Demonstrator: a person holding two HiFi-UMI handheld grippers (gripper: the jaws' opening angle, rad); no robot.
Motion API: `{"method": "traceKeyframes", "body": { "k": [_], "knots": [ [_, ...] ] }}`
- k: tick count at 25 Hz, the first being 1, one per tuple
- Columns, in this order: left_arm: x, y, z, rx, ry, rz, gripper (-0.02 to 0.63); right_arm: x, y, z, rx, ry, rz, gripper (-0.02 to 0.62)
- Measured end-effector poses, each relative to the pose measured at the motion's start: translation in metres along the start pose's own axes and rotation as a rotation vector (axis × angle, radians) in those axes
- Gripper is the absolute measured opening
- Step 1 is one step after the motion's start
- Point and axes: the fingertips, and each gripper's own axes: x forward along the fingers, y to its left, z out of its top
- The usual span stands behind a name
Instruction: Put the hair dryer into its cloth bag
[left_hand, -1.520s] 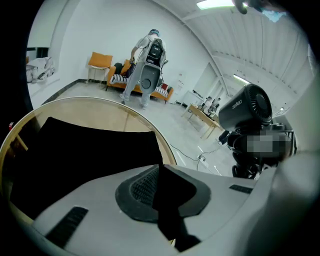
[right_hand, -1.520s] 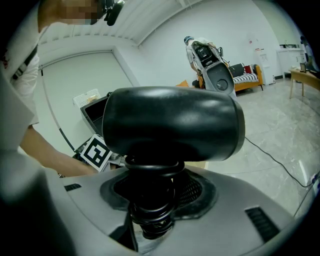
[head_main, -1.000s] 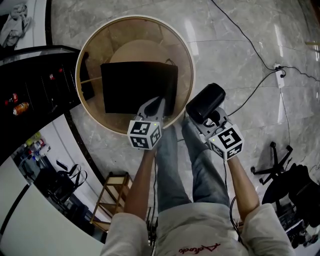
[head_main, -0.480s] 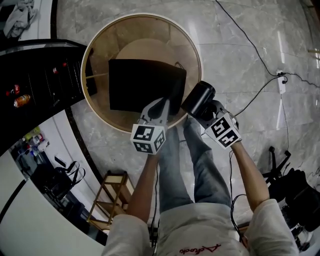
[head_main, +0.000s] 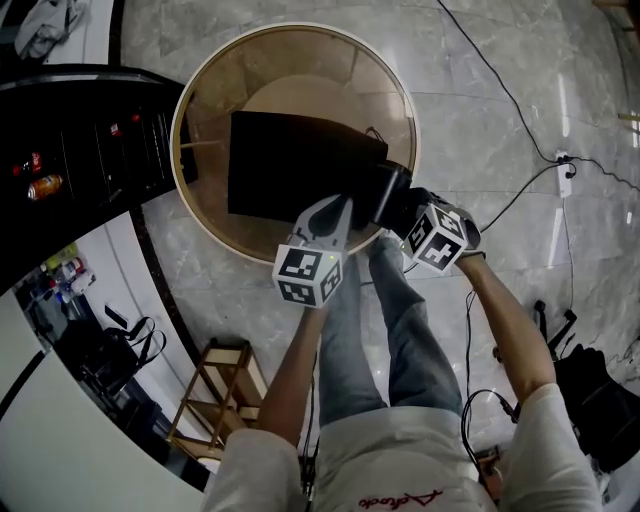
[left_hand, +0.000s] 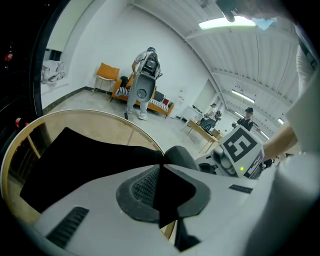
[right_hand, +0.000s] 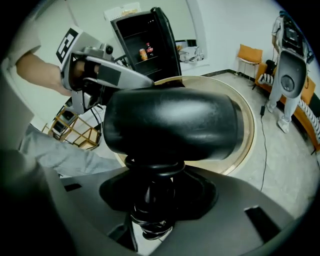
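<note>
While my left claw (head_main: 335, 207) (left_hand: 161, 175) pinches the near right corner of the black cloth bag (head_main: 290, 165) (left_hand: 90, 160), its pads pressed together on the fabric, the rest of the bag lies spread across the round table (head_main: 300, 70). My right claw (head_main: 405, 208) (right_hand: 155, 200) is clamped on the handle of the black hair dryer (head_main: 385, 192) (right_hand: 170, 125), with the coiled cord (right_hand: 150, 227) bunched between its jaws. The dryer's barrel sits right against the bag's right edge, just beside my left claw and over the table's near rim, and I cannot tell whether its nose is inside the opening.
</note>
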Motion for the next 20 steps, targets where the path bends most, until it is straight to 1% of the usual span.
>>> {"method": "traceKeyframes", "body": {
  "k": [6, 9, 16, 20],
  "knots": [
    [-0.006, -0.004, 0.001, 0.001, -0.009, -0.019, 0.044, 0.017, 0.006, 0.000, -0.074, 0.112, 0.045, 0.198],
    [-0.008, -0.007, 0.002, 0.000, -0.013, -0.034, 0.044, 0.024, 0.006, 0.003, -0.094, 0.158, 0.064, 0.198],
    [-0.011, -0.010, 0.005, -0.014, -0.024, -0.065, 0.044, 0.034, 0.001, 0.023, -0.196, 0.217, 0.083, 0.199],
    [-0.015, -0.010, 0.003, -0.030, -0.027, -0.085, 0.044, 0.043, 0.001, 0.032, -0.225, 0.226, 0.091, 0.199]
  ]
}}
